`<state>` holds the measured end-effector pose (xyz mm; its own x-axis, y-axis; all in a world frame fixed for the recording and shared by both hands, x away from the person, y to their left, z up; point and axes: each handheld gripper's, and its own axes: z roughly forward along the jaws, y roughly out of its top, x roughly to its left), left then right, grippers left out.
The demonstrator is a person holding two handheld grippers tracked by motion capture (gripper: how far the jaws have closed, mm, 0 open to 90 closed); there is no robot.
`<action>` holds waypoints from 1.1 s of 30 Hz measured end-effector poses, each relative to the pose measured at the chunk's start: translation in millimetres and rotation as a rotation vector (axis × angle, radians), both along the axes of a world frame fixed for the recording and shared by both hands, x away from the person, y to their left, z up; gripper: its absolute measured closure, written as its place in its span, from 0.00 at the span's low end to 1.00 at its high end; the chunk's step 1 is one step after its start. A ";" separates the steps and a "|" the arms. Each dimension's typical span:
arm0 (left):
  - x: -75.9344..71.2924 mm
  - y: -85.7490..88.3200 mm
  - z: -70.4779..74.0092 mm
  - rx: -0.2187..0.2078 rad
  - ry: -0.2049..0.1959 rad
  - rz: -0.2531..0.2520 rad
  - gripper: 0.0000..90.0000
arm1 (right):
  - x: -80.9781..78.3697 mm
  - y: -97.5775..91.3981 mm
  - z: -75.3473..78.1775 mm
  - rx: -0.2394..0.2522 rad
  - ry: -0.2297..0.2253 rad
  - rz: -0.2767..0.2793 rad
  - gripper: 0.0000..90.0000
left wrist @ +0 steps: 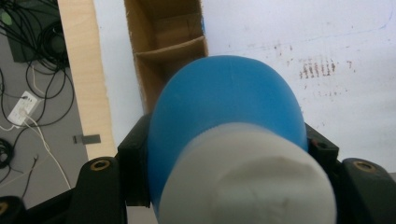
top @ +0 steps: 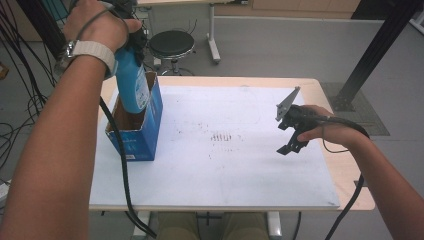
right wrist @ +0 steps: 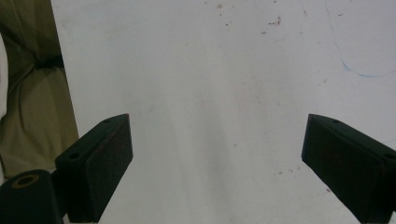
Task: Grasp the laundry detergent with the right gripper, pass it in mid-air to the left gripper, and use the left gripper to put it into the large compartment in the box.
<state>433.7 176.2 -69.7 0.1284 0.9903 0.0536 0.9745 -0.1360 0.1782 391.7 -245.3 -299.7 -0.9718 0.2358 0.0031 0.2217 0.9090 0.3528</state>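
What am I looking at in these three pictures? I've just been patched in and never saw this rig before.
No robot arm here: a person holds a hand-held gripper in each hand. The high view looks down on the table from above the person. The left gripper is shut on a blue bottle with a white cap, held above an open blue cardboard box at the table's left edge. The left gripper view looks along that bottle into the box's divided inside. The right gripper hovers over the white mat; the right gripper view shows its jaws wide apart, holding nothing.

even soft light; close-ups blurred
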 end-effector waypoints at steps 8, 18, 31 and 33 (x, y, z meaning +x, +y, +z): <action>2.7 9.1 -5.1 -0.001 0.001 0.026 0.41 | 0.8 0.9 -0.7 0.000 0.001 -0.006 0.10; 6.9 19.8 -13.2 0.000 0.004 0.044 0.41 | 3.4 1.8 -4.8 0.002 0.009 -0.005 0.10; 9.6 26.9 -22.7 0.002 0.005 0.056 0.41 | 4.0 1.7 -6.9 0.001 0.017 -0.007 0.10; 10.2 27.2 -24.3 0.004 0.010 0.054 0.41 | 3.9 1.6 -7.5 0.003 0.017 -0.008 0.10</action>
<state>443.9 203.4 -94.1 0.0758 0.9955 0.0568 0.9822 -0.0844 0.1676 395.6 -243.7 -307.1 -0.9696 0.2437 0.0204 0.2352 0.9062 0.3514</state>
